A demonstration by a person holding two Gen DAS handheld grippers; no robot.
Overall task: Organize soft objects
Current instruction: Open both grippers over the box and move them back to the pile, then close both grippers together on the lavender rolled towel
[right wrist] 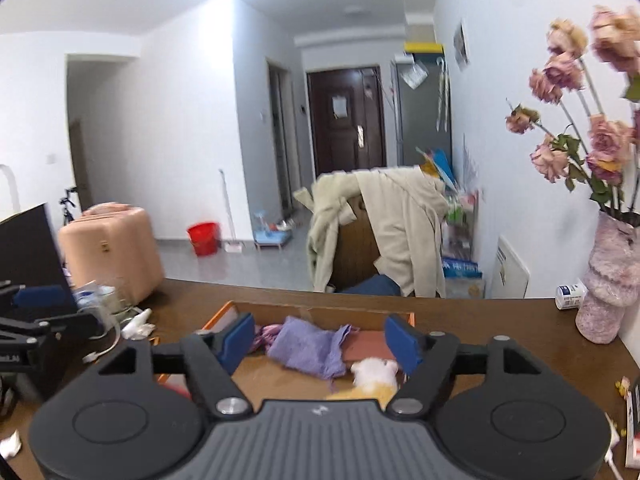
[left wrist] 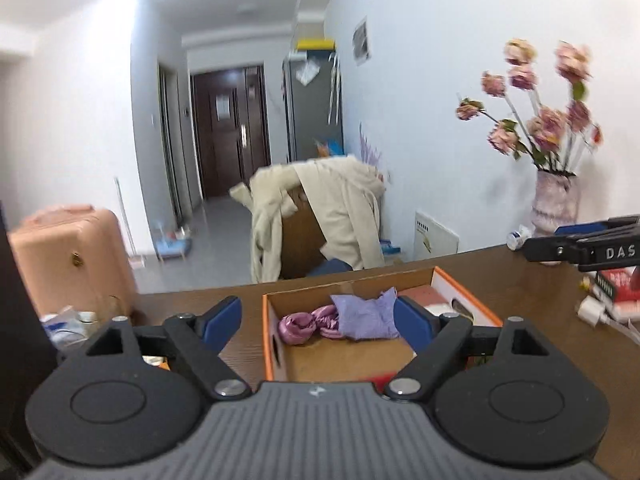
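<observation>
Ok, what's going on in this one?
A person holds two grippers over a cardboard box on a brown table. Both the left hand-held gripper and right hand-held gripper are open and empty. A purple cloth and pink satin piece lie inside; a white-and-yellow plush sits below the right one.

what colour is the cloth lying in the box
Lilac purple cloth; it shows best in the right wrist view.

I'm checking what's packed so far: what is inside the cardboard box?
Inside the cardboard box lie a purple cloth, a pink satin piece and, in the right wrist view, a white-and-yellow plush. Anything beneath them is hidden.
</observation>
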